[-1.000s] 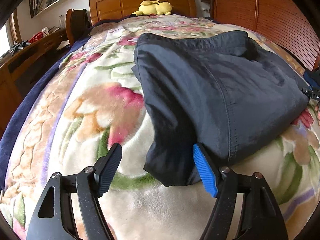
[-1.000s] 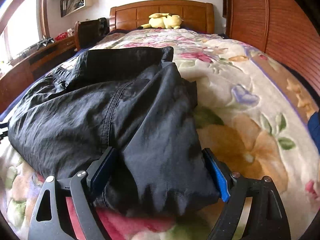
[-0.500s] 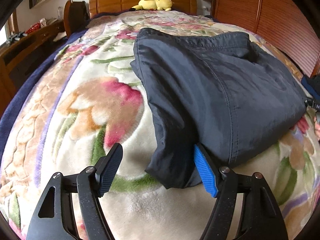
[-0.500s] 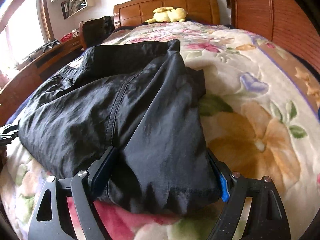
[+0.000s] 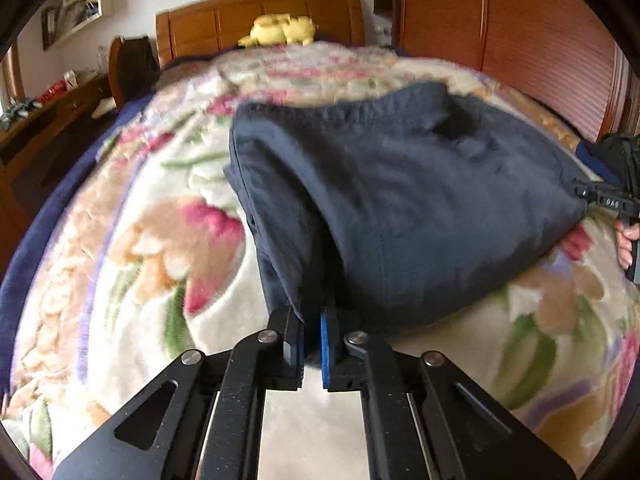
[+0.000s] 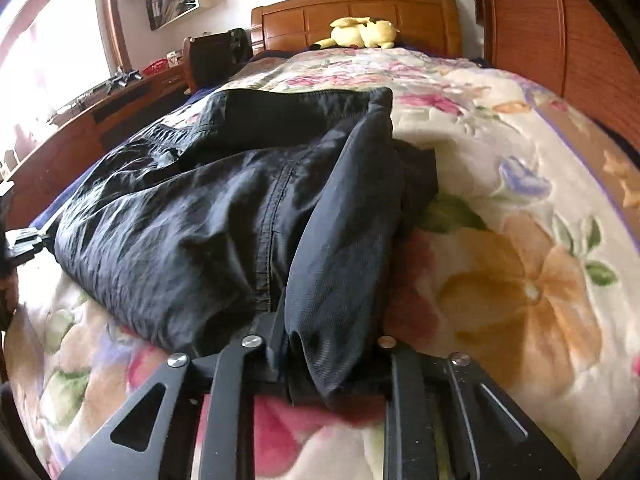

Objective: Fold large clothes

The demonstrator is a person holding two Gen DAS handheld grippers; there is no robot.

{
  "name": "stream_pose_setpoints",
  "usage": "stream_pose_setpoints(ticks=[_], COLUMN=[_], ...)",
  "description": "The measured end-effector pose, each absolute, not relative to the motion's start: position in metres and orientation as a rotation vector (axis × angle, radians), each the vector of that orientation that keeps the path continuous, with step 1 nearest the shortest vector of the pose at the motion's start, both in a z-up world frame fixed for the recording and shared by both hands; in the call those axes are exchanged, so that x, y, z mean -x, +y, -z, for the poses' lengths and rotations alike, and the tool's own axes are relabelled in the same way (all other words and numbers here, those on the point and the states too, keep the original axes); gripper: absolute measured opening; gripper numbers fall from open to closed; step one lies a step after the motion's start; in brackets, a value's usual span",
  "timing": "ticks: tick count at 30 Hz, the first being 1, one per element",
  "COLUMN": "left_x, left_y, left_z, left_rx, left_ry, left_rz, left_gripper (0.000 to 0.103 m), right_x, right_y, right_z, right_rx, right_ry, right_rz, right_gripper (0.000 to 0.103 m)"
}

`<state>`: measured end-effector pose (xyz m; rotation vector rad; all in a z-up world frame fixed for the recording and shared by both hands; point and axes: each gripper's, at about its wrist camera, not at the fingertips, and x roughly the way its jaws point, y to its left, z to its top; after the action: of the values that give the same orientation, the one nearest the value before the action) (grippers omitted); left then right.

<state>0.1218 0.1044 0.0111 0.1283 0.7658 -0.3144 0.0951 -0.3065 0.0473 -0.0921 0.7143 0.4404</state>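
While both grippers (left [image 5: 311, 338], right [image 6: 320, 364]) pinch dark crinkled trousers [image 6: 224, 216], plush floral blanket [image 6: 500, 240] underneath.

No legible text, label or number anywhere.

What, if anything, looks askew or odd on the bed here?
Nothing damaged or spilled. The dark garment lies bunched and uneven on the floral blanket, each near corner pinched by a tool: left, right.

The trousers [image 6: 224, 216] lie on the blanket [image 6: 520, 240] between both grippers, with the plush toy [image 6: 362, 32] behind them at the headboard [image 6: 352, 8].
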Motion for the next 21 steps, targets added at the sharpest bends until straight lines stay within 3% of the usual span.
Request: stream_pose_setpoints(ticks=[9, 21], left_x=[-0.048, 0.073], left_y=[0.114, 0.118], left_z=[-0.046, -0.045], left_rx=[-0.113, -0.09], left_ry=[0.69, 0.626], left_rz=[0.348, 0.324], left_gripper=[0.005, 0.005], right_x=[-0.036, 0.073], right_y=[-0.31, -0.345], right_z=[-0.075, -0.08], right_rx=[0.162, 0.212], right_ry=[0.676, 0.675], right_rz=[-0.459, -0.507], right_gripper=[0.018, 0.018])
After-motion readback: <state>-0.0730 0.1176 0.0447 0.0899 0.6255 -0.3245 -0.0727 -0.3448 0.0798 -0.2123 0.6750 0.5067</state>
